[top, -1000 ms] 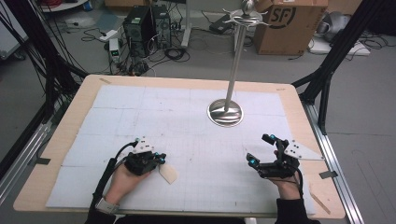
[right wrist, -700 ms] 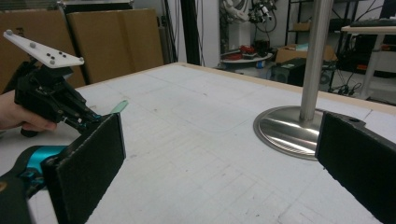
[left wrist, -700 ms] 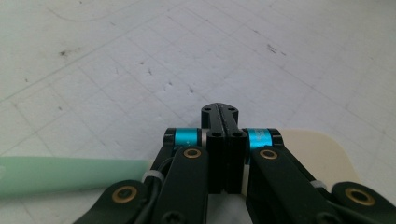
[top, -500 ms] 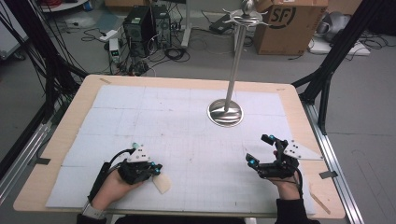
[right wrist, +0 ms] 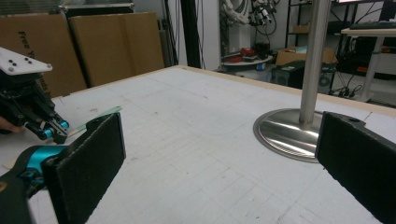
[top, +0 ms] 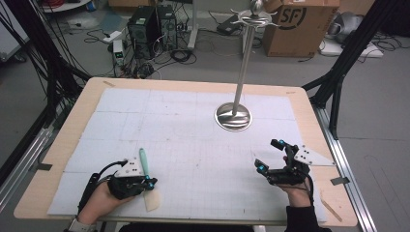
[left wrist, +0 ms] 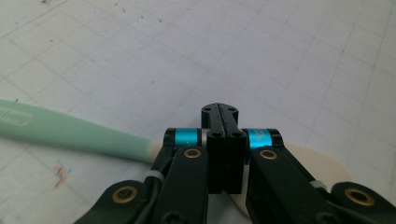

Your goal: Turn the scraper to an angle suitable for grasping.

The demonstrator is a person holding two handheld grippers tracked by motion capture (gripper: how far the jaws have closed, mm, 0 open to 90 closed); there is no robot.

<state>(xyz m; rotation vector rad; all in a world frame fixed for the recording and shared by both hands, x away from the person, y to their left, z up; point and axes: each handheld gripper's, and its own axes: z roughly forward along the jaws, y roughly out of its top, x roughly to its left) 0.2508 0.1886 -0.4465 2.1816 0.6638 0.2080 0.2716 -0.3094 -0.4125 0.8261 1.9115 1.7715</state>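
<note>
Shifted since a second ago in the high view: left gripper (top: 152, 184) leftward along the near edge, and with it the spatula (top: 143, 162), swung round so that the green handle now points up the table and the cream blade (top: 151, 199) lies nearest the person. Jaws pressed tight together in the left gripper view (left wrist: 219, 111), set right over the spatula's (left wrist: 70, 130) neck, handle running off to one side and blade (left wrist: 322, 165) to the other; cannot tell whether pinching it or merely bearing down on it. Judged from that: spatula being dragged and turned into place rather than lifted, so still flat on the white mat (top: 183, 145) near the front left corner. Further right, well apart from all this, tall metal stand (top: 233, 117) with its round base mid-table, hooks at the top bare. At far right, right gripper (top: 269, 155) resting near the front right corner, kept in place, jaws spread wide with nothing between them (right wrist: 222, 126), facing the stand's base (right wrist: 289, 133). Nothing lying on the mat between spatula and stand; pole and base alone to steer round.
</note>
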